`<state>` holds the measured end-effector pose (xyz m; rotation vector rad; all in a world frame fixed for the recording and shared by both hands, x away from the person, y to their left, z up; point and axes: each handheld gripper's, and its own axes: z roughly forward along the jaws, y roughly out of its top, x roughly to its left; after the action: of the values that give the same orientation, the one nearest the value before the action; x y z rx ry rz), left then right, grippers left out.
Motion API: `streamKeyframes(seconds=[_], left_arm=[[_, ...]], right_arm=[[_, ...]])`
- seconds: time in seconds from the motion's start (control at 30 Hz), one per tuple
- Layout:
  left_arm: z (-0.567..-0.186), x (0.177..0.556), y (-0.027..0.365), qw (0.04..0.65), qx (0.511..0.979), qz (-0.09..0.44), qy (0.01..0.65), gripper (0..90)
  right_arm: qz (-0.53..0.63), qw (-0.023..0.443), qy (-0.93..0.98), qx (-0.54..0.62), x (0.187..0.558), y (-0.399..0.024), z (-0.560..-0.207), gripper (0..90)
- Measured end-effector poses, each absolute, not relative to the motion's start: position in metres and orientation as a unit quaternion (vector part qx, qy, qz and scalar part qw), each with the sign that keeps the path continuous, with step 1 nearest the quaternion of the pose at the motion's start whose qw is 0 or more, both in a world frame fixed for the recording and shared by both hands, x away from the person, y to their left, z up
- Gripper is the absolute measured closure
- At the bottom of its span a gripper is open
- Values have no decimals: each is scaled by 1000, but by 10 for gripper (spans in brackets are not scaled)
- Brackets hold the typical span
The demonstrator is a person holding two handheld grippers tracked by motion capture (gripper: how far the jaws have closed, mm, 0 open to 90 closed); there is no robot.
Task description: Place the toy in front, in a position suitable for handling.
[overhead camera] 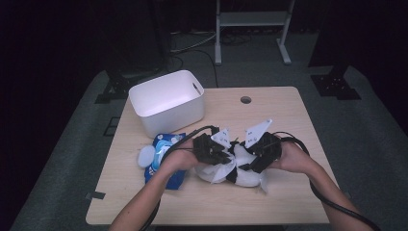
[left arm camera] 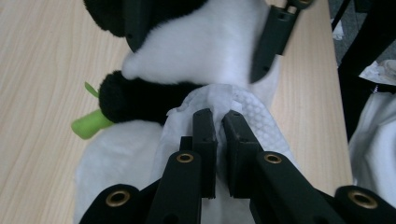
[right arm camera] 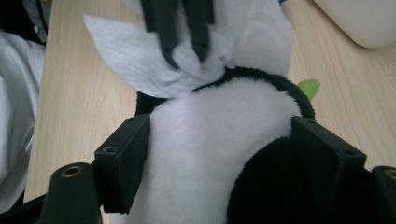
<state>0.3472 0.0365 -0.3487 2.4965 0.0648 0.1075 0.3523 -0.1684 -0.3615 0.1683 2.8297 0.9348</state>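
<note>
A black-and-white plush panda (overhead camera: 248, 179) lies near the table's front edge, and a green piece (left arm camera: 88, 123) pokes out beside it. In the left gripper view my left gripper (left arm camera: 218, 116) is shut on a white wet wipe (left arm camera: 252, 116), which rests against the panda's body (left arm camera: 201, 46). My right gripper (right arm camera: 222, 126) stands with its jaws wide on either side of the panda (right arm camera: 219, 154), and both pads touch the fur. From above, the left gripper (overhead camera: 226, 156) and the right gripper (overhead camera: 243, 163) meet over the toy.
A white plastic bin (overhead camera: 168, 101) stands at the back left of the wooden table (overhead camera: 288, 192). A blue pack of wipes (overhead camera: 163, 154) lies under my left forearm. A round cable hole (overhead camera: 246, 100) sits at the back middle.
</note>
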Motion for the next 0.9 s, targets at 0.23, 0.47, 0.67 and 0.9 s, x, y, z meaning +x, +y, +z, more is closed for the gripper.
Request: streamKeyframes(seconds=[0.23, 0.47, 0.67, 0.9], left_arm=[[-347, 343, 49, 320, 946, 44, 31, 839], [-350, 347, 58, 309, 948, 52, 49, 838], [-360, 354, 57, 294, 951, 64, 67, 838], [-363, 356, 57, 290, 953, 59, 69, 838]], right_arm=[[320, 81, 941, 78, 350, -174, -365, 486], [344, 106, 922, 146, 358, -186, -366, 568], [360, 71, 911, 191, 361, -190, -367, 520], [344, 52, 920, 178, 361, -186, -360, 325]])
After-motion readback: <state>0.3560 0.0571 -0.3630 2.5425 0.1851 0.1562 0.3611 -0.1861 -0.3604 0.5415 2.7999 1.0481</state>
